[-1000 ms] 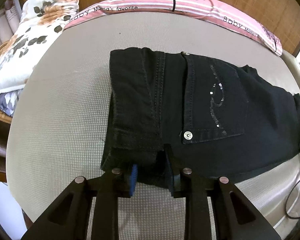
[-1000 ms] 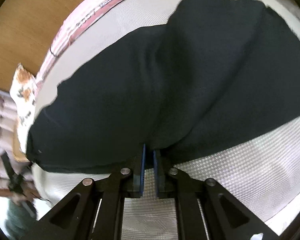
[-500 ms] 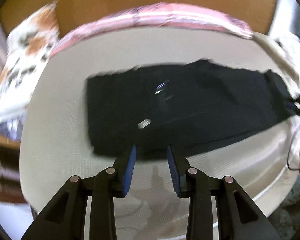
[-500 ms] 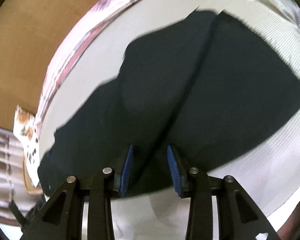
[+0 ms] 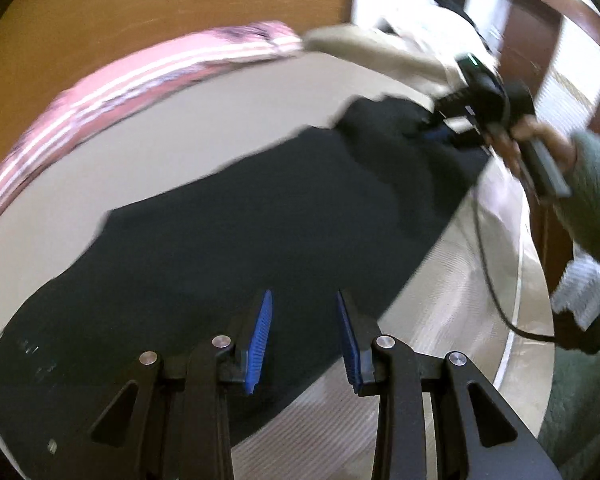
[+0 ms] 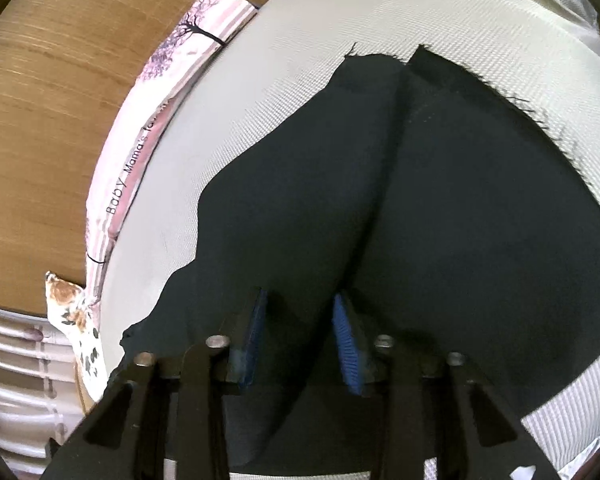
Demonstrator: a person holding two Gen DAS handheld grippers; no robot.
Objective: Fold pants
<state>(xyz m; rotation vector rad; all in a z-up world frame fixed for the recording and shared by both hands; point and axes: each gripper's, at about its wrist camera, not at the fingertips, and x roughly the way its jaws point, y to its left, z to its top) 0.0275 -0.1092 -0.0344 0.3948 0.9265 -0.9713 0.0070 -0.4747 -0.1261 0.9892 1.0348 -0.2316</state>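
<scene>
1. Fingers first, left wrist view: my left gripper [image 5: 303, 336] has its blue pads [image 5: 259, 340] standing moderately apart with nothing between them, hovering above the near edge of the black pants [image 5: 240, 248]. The pants run as a long band from the lower left of the frame to the upper right across the pale mattress [image 5: 228, 120].
2. Same view, upper right: a hand [image 5: 540, 148] in a green sleeve [image 5: 596, 192] carries my right gripper [image 5: 440, 130] at the far end of the pants. Blur hides that tip here.
3. Right wrist view: the right gripper [image 6: 300, 340] has its jaws closing, and dark cloth lies between the pads [image 6: 346, 340] at lower centre. I cannot tell that they press on it yet. The frayed hems [image 6: 460, 76] sit at the upper right, and a pink striped pillow [image 6: 172, 92] runs along the left.
4. My worry: if the right jaws catch only the top layer, the two legs will separate when lifted and the fold will skew.
5. The left gripper holds nothing, so a pull from the right could drag the whole garment across the mattress.
</scene>
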